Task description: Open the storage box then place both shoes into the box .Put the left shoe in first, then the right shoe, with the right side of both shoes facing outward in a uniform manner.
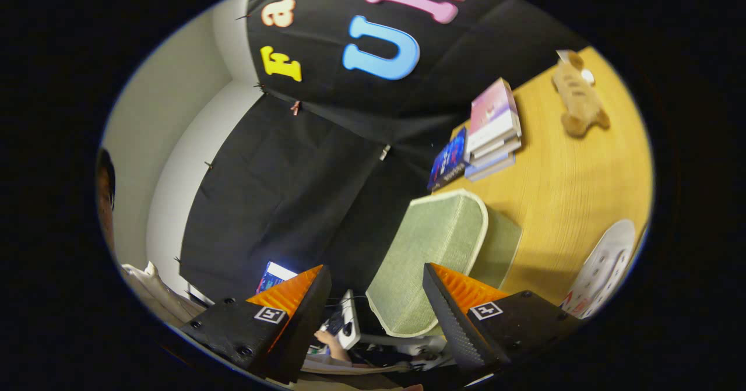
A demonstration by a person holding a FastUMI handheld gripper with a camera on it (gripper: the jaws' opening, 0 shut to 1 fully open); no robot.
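**Fingers apart over the table's near edge**

While your gripper (376, 303) hangs with fingers spread and empty, the green storage box (431, 257) lies just ahead between them at the wooden table (571, 193) edge. A white shoe (603, 271) sits beside the right finger; stacked books (492, 129) and a plush toy (577, 97) lie beyond.

Storage box (434, 257): pale green woven fabric, white-trimmed lid raised and tilted; lower centre of frame, on wooden tabletop.
Shoe (603, 271): white, perforated, partly visible; lower right, right of box.
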